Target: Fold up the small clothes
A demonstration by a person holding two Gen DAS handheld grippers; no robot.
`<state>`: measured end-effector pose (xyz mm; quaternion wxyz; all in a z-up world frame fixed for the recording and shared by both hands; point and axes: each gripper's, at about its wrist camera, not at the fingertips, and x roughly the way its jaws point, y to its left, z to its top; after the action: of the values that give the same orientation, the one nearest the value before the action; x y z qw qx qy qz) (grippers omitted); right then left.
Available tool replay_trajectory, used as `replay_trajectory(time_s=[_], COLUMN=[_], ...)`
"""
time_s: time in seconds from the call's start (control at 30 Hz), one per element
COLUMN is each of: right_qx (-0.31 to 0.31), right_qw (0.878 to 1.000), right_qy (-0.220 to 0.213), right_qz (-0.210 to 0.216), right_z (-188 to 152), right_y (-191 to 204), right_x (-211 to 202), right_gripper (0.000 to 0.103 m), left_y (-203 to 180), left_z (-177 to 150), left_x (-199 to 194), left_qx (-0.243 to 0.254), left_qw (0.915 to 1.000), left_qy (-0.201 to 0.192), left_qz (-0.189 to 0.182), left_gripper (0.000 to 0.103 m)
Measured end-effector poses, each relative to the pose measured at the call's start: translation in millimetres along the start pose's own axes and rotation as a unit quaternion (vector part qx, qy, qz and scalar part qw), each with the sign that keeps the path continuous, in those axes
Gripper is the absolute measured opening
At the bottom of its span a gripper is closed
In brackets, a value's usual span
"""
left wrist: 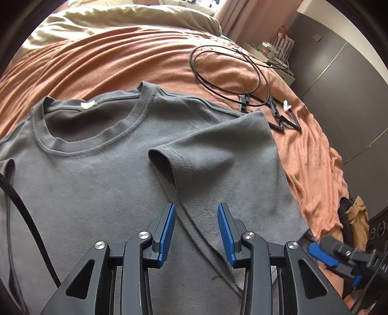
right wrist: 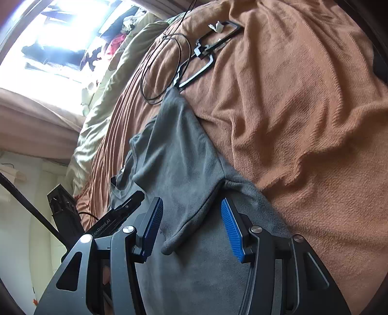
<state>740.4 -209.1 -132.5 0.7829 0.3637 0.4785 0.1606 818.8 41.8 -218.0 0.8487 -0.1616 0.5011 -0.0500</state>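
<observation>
A grey T-shirt (left wrist: 101, 174) lies on an orange blanket (left wrist: 121, 55), collar away from me, its right side and sleeve (left wrist: 218, 145) folded in over the body. My left gripper (left wrist: 196, 215) is open and empty, just above the folded edge. My right gripper (right wrist: 191, 218) is open and empty, hovering over the shirt's (right wrist: 174, 164) folded side near the blanket (right wrist: 303, 109). The right gripper also shows at the lower right of the left wrist view (left wrist: 322, 254).
A coiled black cable (left wrist: 228, 72) and black frames (left wrist: 281, 116) lie on the blanket beyond the shirt, also in the right wrist view (right wrist: 165, 67). An olive duvet (left wrist: 126, 19) lies at the bed's head. Dark wardrobe doors (left wrist: 344, 97) stand right.
</observation>
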Motion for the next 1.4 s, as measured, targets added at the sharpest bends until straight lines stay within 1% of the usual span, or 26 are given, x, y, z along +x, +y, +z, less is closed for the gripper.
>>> replay_trajectory(time_s=[0.07, 0.17, 0.23, 0.27, 0.37, 0.4, 0.43, 0.47, 0.5, 0.57, 0.63, 0.7, 0.77, 0.87, 0.93, 1.0, 1.07, 1.1, 1.13, 1.2, 1.23, 1.27, 1.4], right_qx=[0.008, 0.023, 0.032, 0.037, 0.050, 0.050, 0.049, 0.047, 0.046, 0.053, 0.064, 0.072, 0.070, 0.048, 0.036, 0.023, -0.005, -0.012, -0.015, -0.013, -0.013, -0.017, -0.042], right_qw=[1.000, 0.999, 0.999, 0.999, 0.997, 0.997, 0.997, 0.996, 0.996, 0.995, 0.994, 0.993, 0.993, 0.995, 0.995, 0.994, 0.991, 0.991, 0.992, 0.995, 0.996, 0.996, 0.995], right_qy=[0.001, -0.023, -0.034, -0.037, -0.048, -0.054, -0.059, -0.067, -0.073, -0.081, -0.086, -0.088, -0.090, -0.077, -0.076, -0.088, -0.113, -0.114, -0.111, -0.096, -0.090, -0.085, -0.086], right_qz=[-0.001, 0.009, 0.010, 0.015, 0.027, 0.026, 0.023, 0.019, 0.015, 0.012, 0.012, 0.012, 0.002, -0.031, -0.052, -0.063, -0.068, -0.069, -0.062, -0.030, -0.022, -0.016, 0.001], right_z=[3, 13, 18, 18, 23, 22, 22, 23, 23, 22, 18, 13, 9, 4, 8, 9, 9, 7, 5, 1, -1, -2, -5], right_y=[-4, -12, -19, -23, -30, -31, -31, -31, -32, -38, -42, -44, -42, -29, -19, -8, 8, 13, 15, 18, 19, 23, 35], right_x=[7, 8, 10, 12, 17, 16, 17, 16, 16, 16, 14, 12, 9, 3, -4, -16, -28, -28, -26, -15, -11, -5, 12], right_gripper=[0.048, 0.048, 0.048, 0.048, 0.047, 0.046, 0.042, 0.035, 0.030, 0.016, 0.011, 0.011, 0.011, 0.011, 0.011, 0.012, 0.012, 0.012, 0.012, 0.012, 0.012, 0.012, 0.012], left_y=[-2, -8, -12, -14, -17, -17, -18, -20, -21, -21, -21, -22, -22, -21, -19, -15, -11, -9, -7, -5, -4, -3, -4], left_z=[-1, -3, -3, -4, -6, -7, -9, -11, -12, -14, -16, -19, -22, -23, -22, -21, -19, -19, -19, -18, -18, -18, -20], left_x=[5, 11, 13, 14, 17, 17, 16, 15, 14, 13, 12, 13, 13, 11, 8, 4, 0, -1, -2, -3, -3, -3, -2], left_qx=[-0.004, 0.008, 0.019, 0.024, 0.035, 0.039, 0.042, 0.047, 0.048, 0.042, 0.034, 0.031, 0.030, 0.033, 0.035, 0.031, 0.027, 0.024, 0.022, 0.020, 0.019, 0.019, 0.025], left_qw=[1.0000, 0.9999, 0.9998, 0.9997, 0.9993, 0.9991, 0.9990, 0.9988, 0.9987, 0.9990, 0.9992, 0.9991, 0.9991, 0.9990, 0.9990, 0.9991, 0.9993, 0.9993, 0.9994, 0.9994, 0.9994, 0.9994, 0.9986], left_qy=[0.004, 0.010, 0.009, 0.008, 0.013, 0.016, 0.015, 0.012, 0.012, 0.015, 0.020, 0.026, 0.028, 0.027, 0.027, 0.025, 0.020, 0.018, 0.017, 0.018, 0.018, 0.018, 0.024], left_qz=[-0.004, -0.006, 0.001, 0.005, 0.004, 0.004, 0.007, 0.011, 0.010, 0.003, -0.007, -0.013, -0.014, -0.012, -0.010, -0.013, -0.019, -0.020, -0.022, -0.023, -0.024, -0.025, -0.041], left_gripper=[0.038, 0.038, 0.037, 0.033, 0.009, 0.006, 0.005, 0.005, 0.004, 0.004, 0.004, 0.004, 0.004, 0.004, 0.004, 0.004, 0.005, 0.006, 0.006, 0.006, 0.006, 0.006, 0.006])
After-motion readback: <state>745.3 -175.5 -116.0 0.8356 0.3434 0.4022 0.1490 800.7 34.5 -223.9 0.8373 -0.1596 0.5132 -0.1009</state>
